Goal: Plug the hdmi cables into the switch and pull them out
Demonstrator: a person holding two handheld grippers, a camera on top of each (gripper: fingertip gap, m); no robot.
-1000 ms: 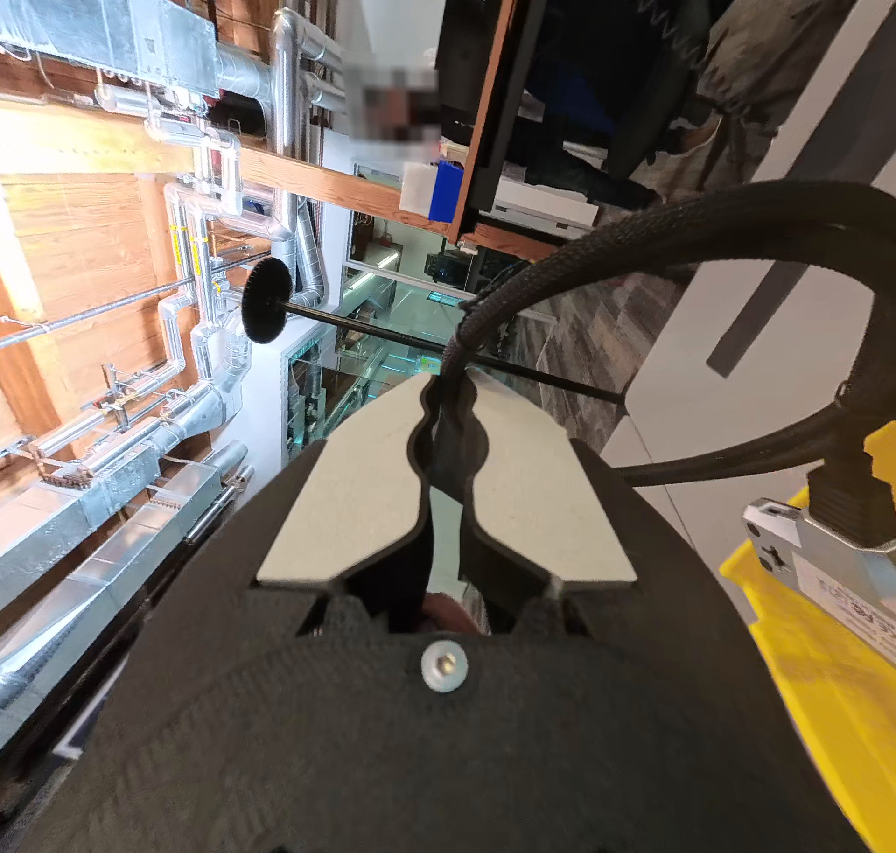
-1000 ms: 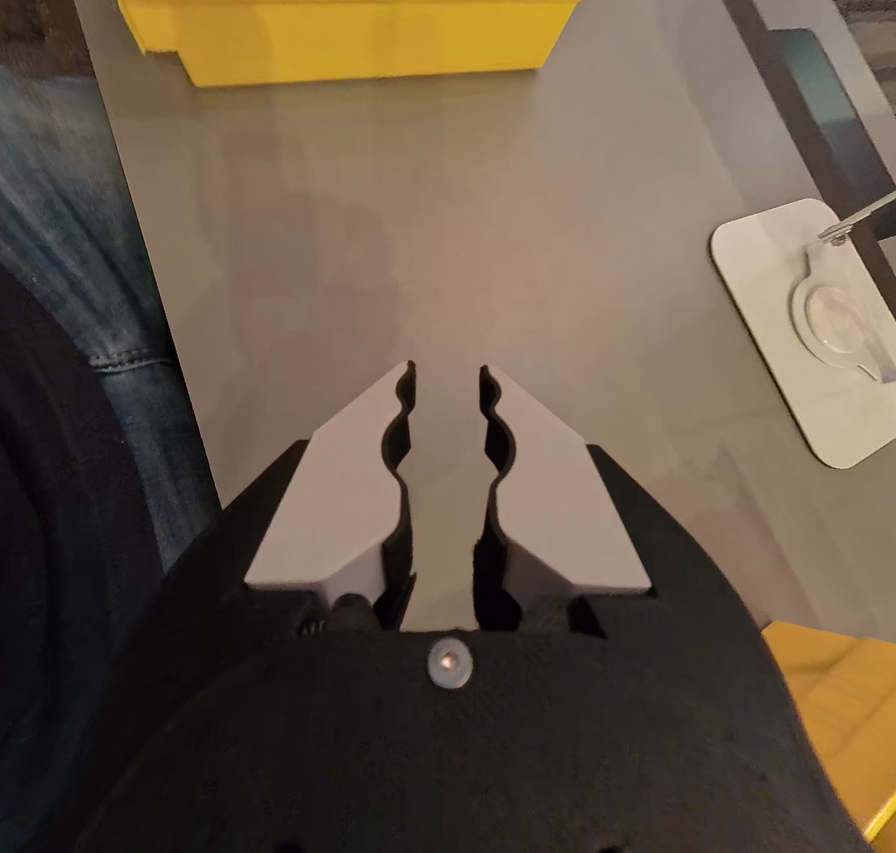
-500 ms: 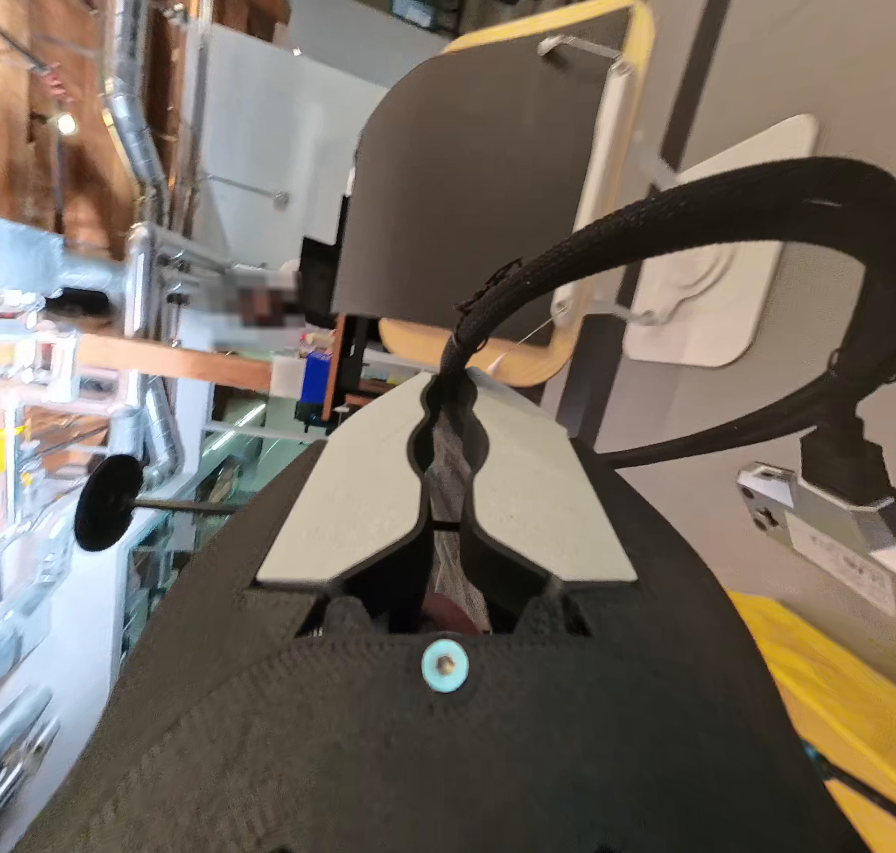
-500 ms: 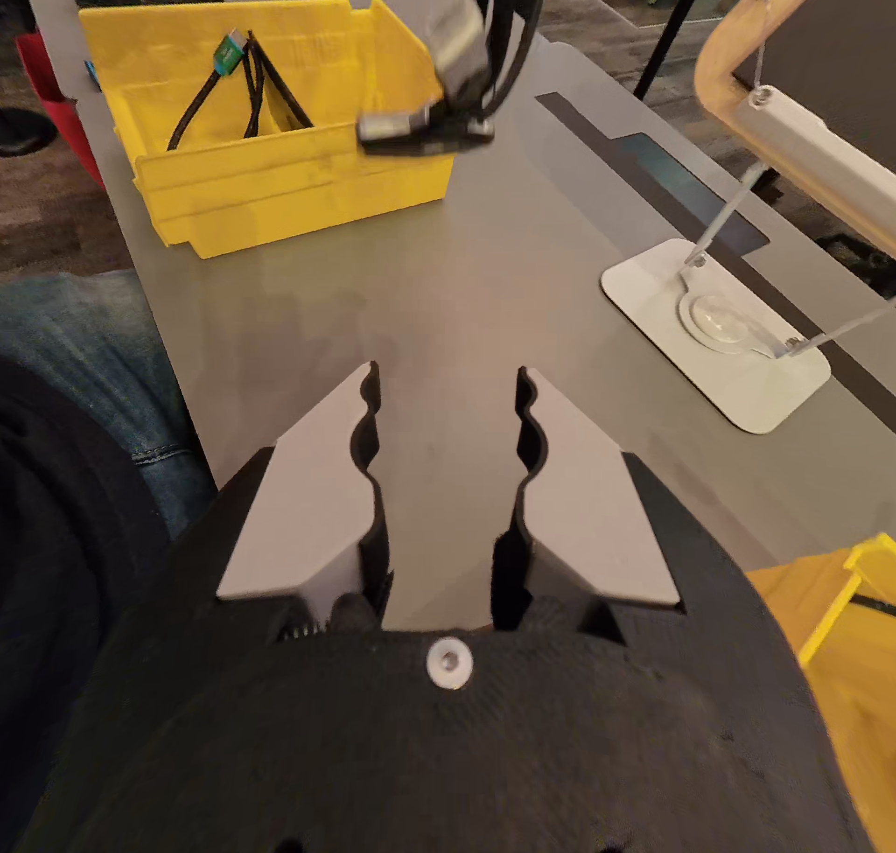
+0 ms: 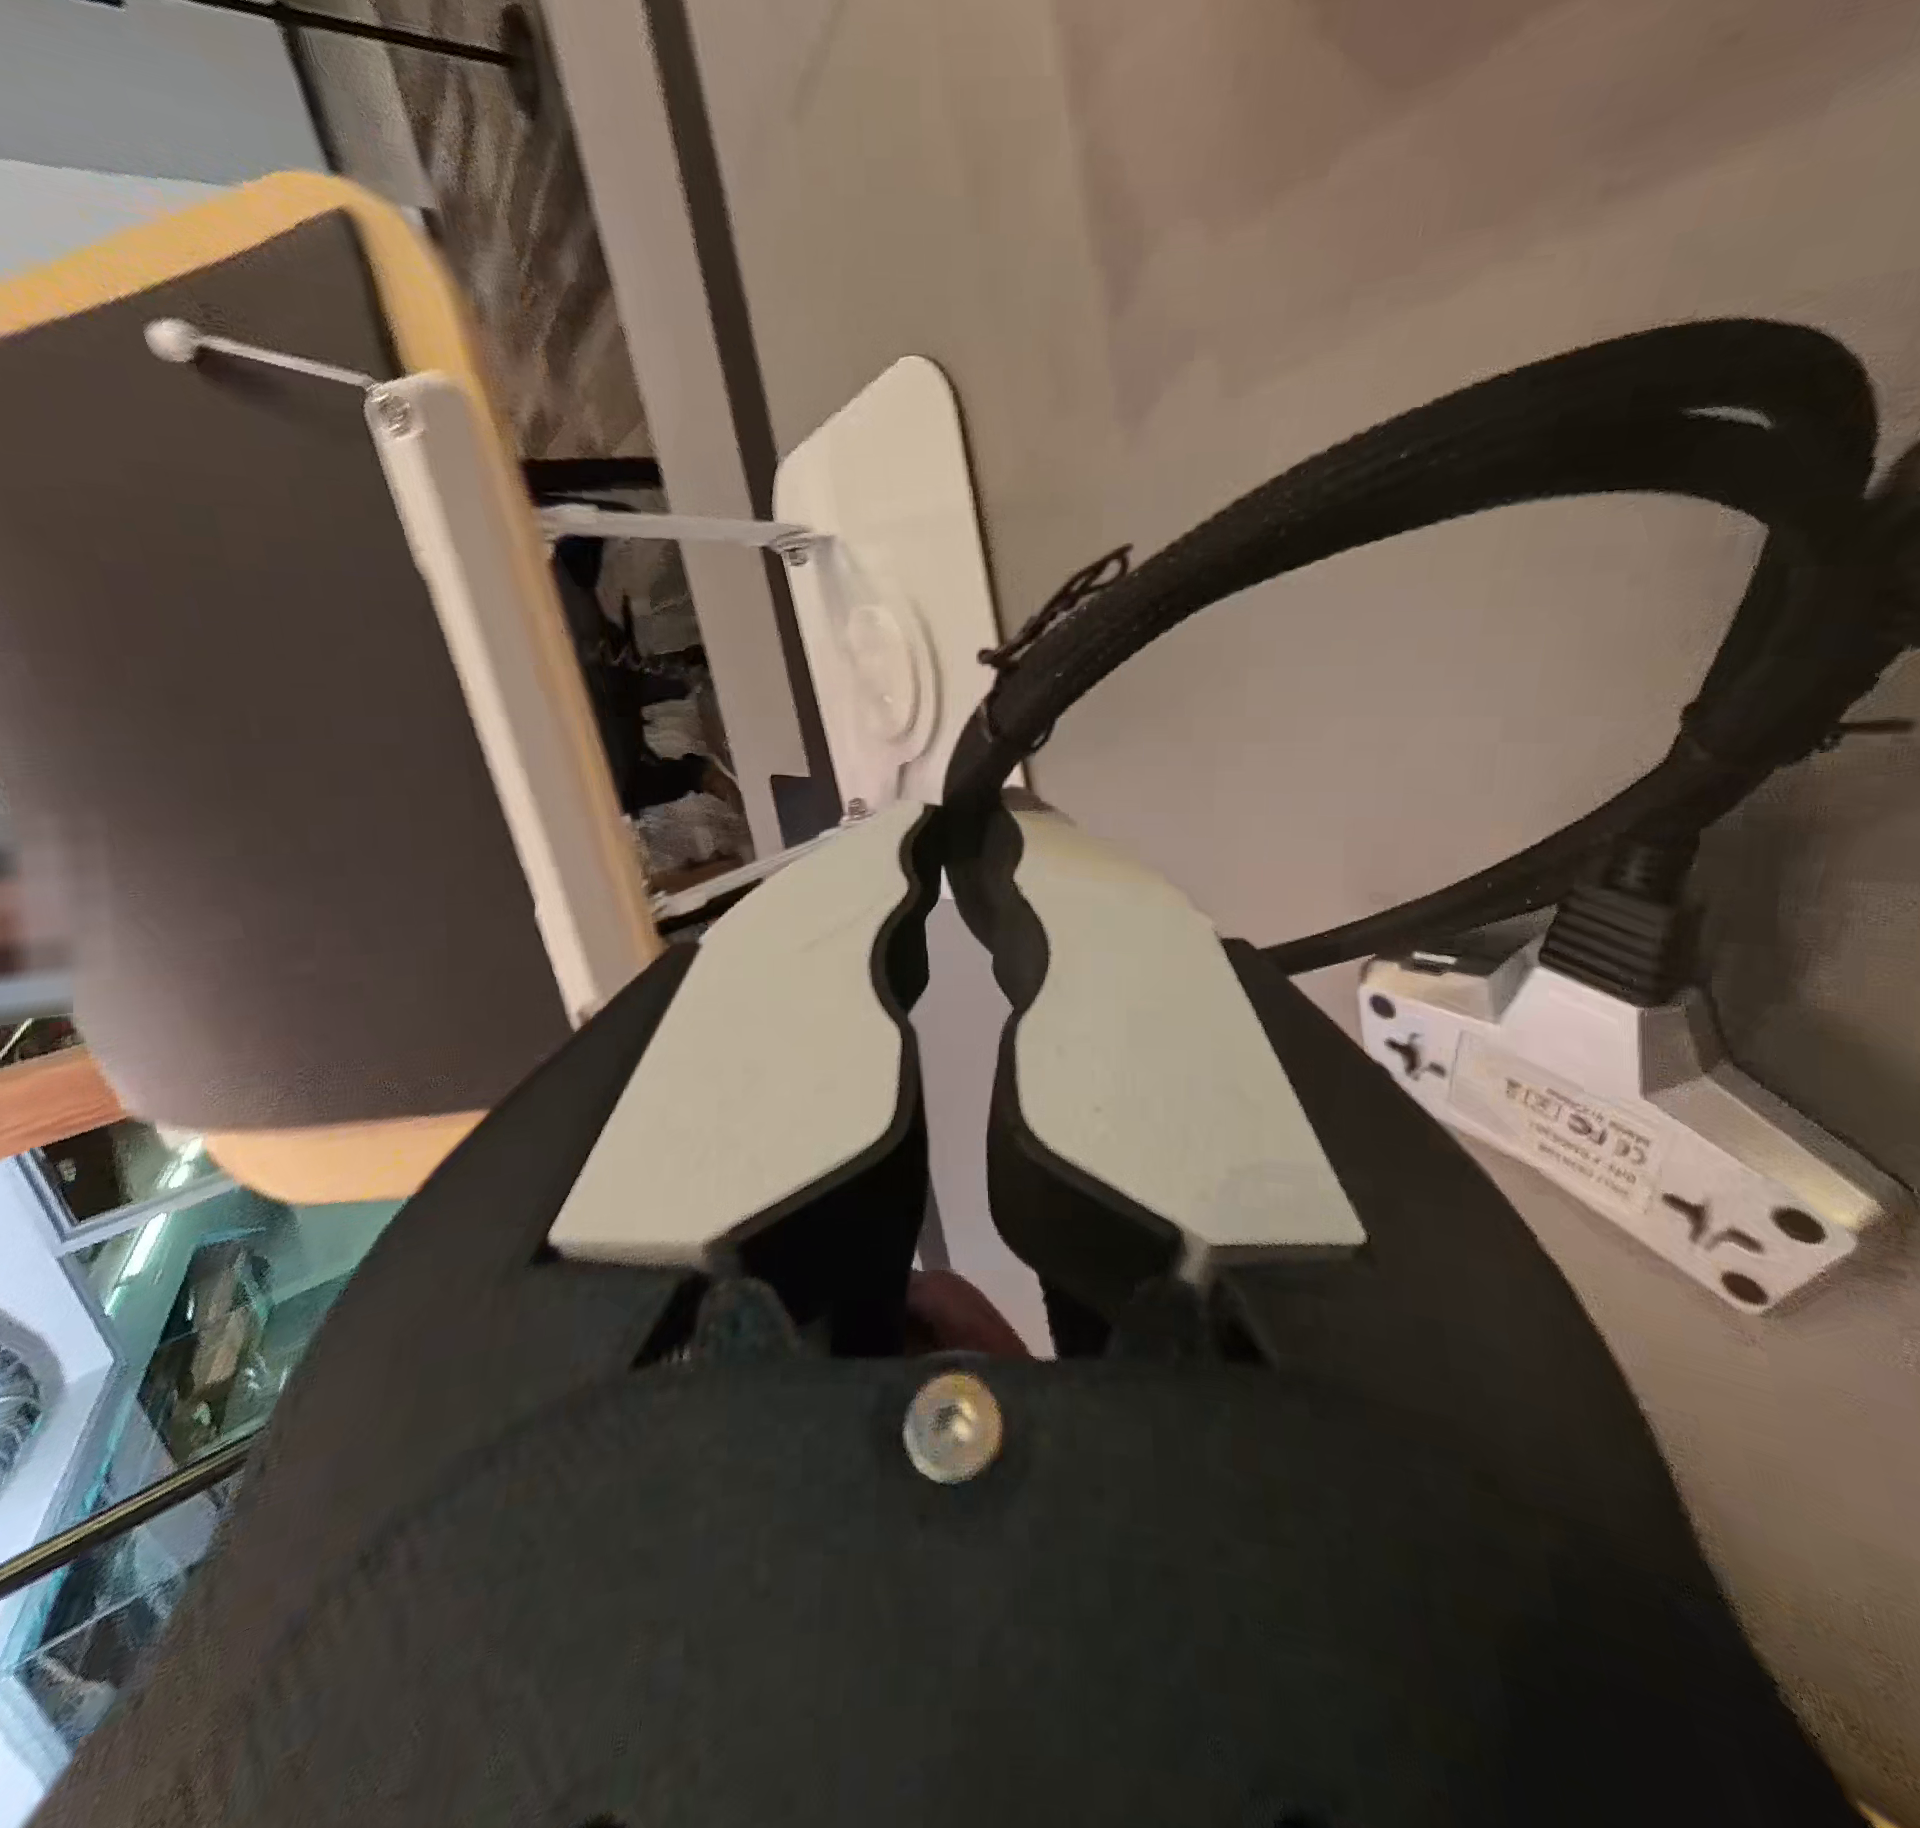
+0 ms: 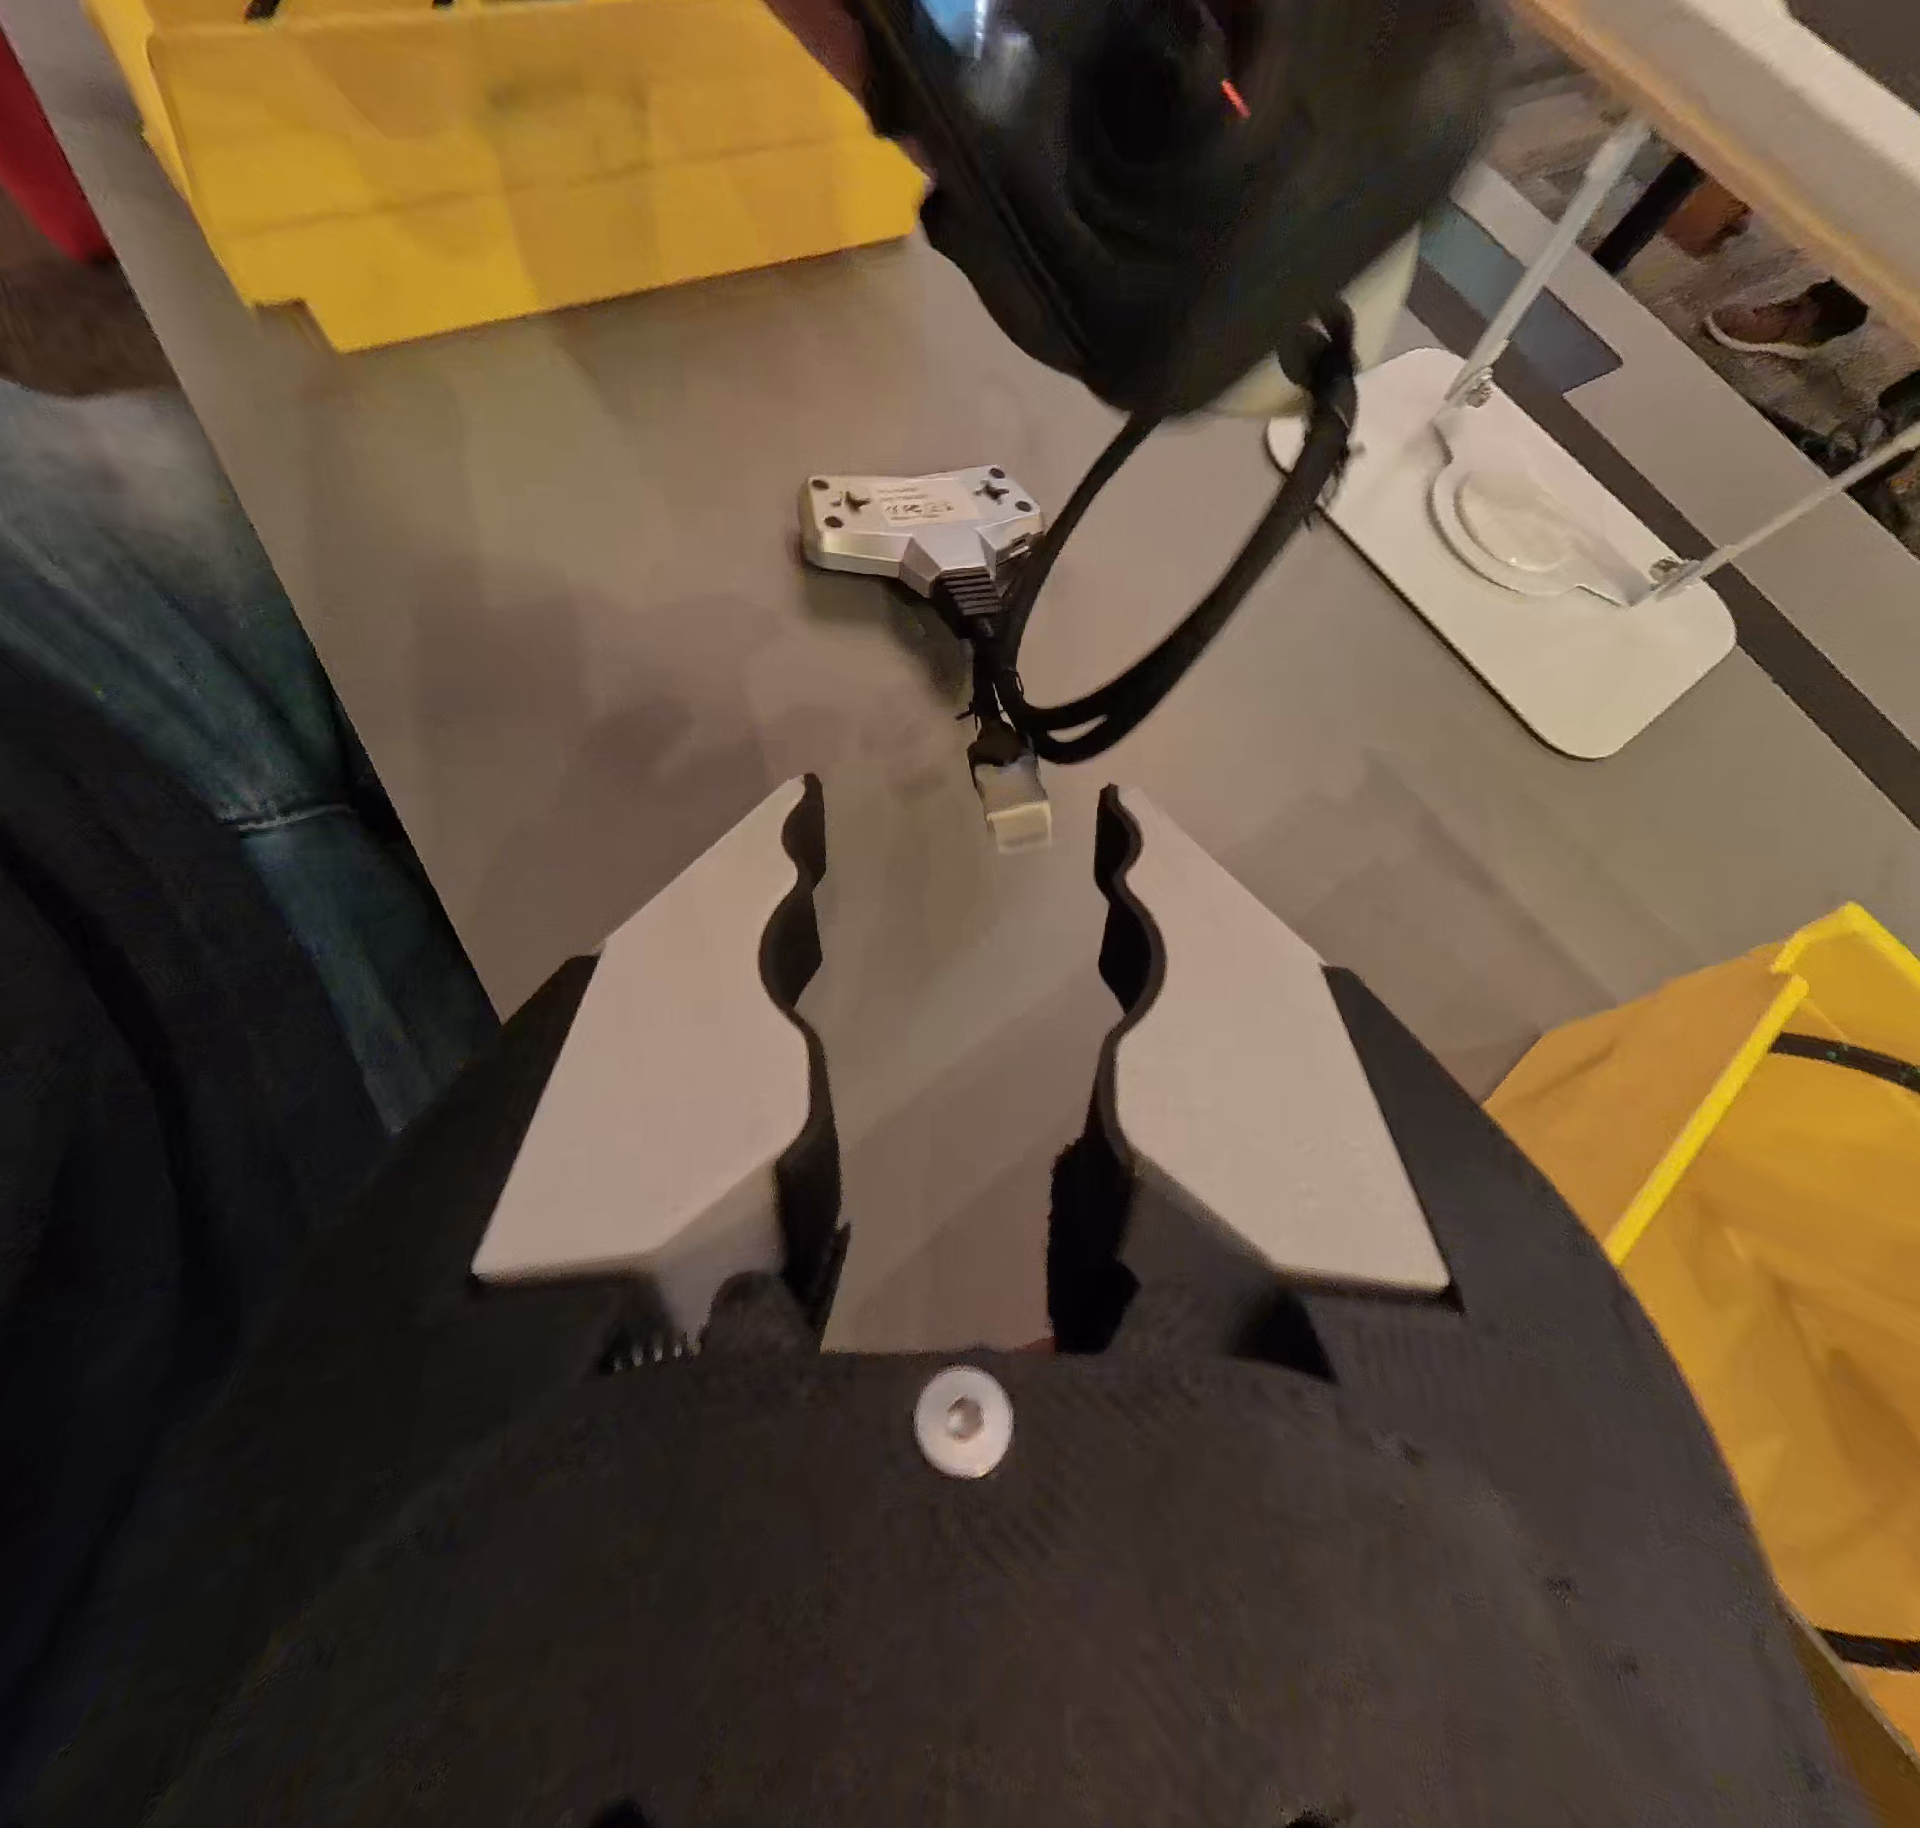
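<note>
Both jaws differ: our left gripper (image 5: 961, 822) still pinches the braided cable (image 5: 1455, 448), now lowering the switch (image 6: 920, 523) onto the counter (image 6: 623, 552) at frame centre, while our right gripper (image 6: 961, 802) has opened wide for the plug (image 6: 1013, 799).

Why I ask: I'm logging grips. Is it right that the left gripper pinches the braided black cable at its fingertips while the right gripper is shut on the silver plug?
Not quite. The right gripper is open and holds nothing; the silver plug lies on the grey table beyond its fingertips, as the right wrist view shows. The left gripper does pinch the braided black cable at its fingertips.
</note>
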